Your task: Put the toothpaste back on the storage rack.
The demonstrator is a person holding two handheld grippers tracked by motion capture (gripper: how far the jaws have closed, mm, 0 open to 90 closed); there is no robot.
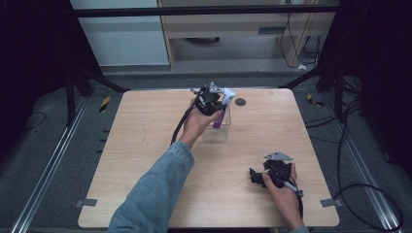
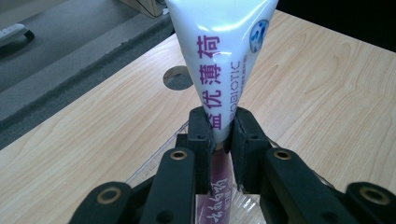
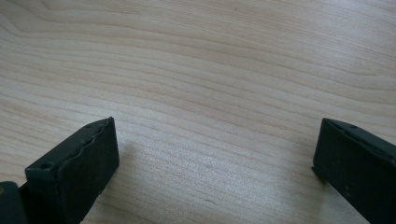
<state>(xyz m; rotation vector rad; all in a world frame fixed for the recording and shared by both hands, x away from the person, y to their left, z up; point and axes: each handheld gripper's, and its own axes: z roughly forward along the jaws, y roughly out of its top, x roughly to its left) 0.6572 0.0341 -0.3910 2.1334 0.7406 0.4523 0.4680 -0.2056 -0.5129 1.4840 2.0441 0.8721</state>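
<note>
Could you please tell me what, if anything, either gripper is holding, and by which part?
The left gripper clamps the white-and-purple tube around its middle, over a clear container. The right gripper is open, holding nothing.

A pale wooden table with rounded corners (image 1: 145, 160) stands on grey carpeted floor (image 1: 48, 131), with a round dark hole (image 1: 240, 102) near its far edge. Metal floor rails (image 1: 46, 170) flank it. Behind stands a light wooden cabinet (image 1: 228, 24); black cables (image 1: 359, 189) trail at the right.
</note>
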